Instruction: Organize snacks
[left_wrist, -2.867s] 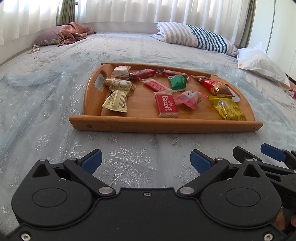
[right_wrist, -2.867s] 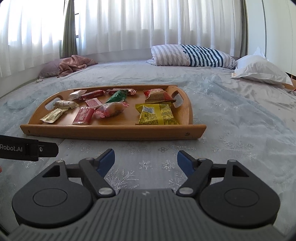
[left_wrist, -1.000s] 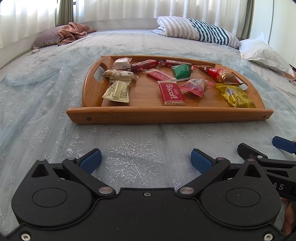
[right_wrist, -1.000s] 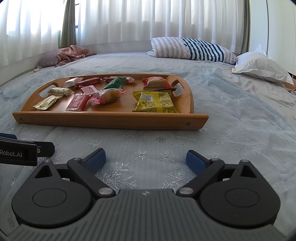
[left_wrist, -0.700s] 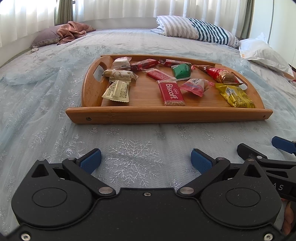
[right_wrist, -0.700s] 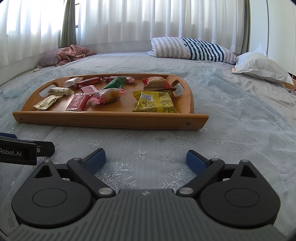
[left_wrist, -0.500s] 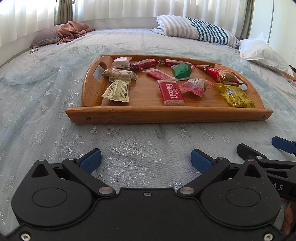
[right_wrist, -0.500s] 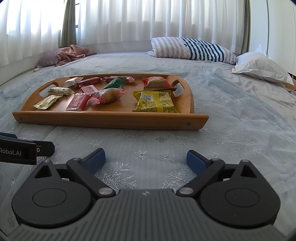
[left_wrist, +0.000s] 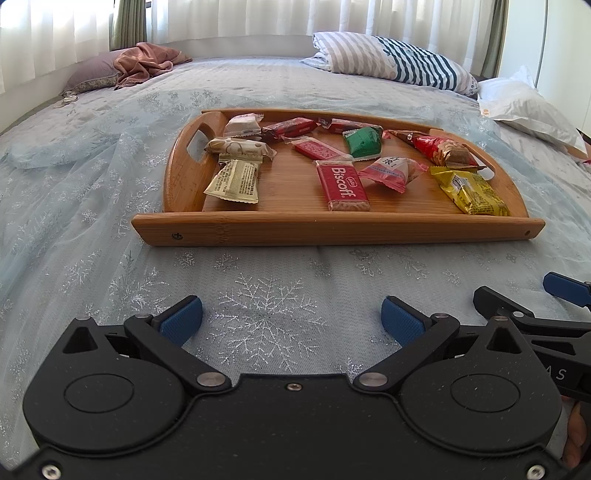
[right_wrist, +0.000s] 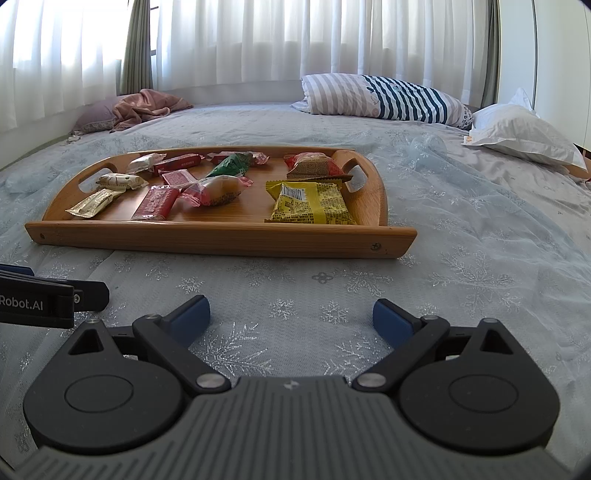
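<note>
A wooden tray (left_wrist: 332, 230) (right_wrist: 221, 236) lies on the bed and holds several wrapped snacks. Among them are a red Biscoff bar (left_wrist: 342, 187) (right_wrist: 157, 203), a yellow packet (left_wrist: 471, 190) (right_wrist: 312, 203), a green packet (left_wrist: 362, 142) (right_wrist: 231, 165), a pink candy (left_wrist: 391, 171) (right_wrist: 216, 190) and a beige packet (left_wrist: 234, 181) (right_wrist: 92, 202). My left gripper (left_wrist: 291, 319) hovers open over the bedspread in front of the tray, nothing between its fingers. My right gripper (right_wrist: 291, 312) is open too, empty, beside it on the right and short of the tray.
The pale blue snowflake bedspread (left_wrist: 74, 229) covers the bed. A striped pillow (right_wrist: 384, 98) and a white pillow (right_wrist: 517, 133) lie at the far right, a pink cloth on a pillow (right_wrist: 142, 107) at the far left. Curtains (right_wrist: 258, 40) hang behind.
Over the last second, nothing visibly moved. Compared with 2.9 s ago, both grippers stand lower and a little nearer the tray, and the right one is opened wider.
</note>
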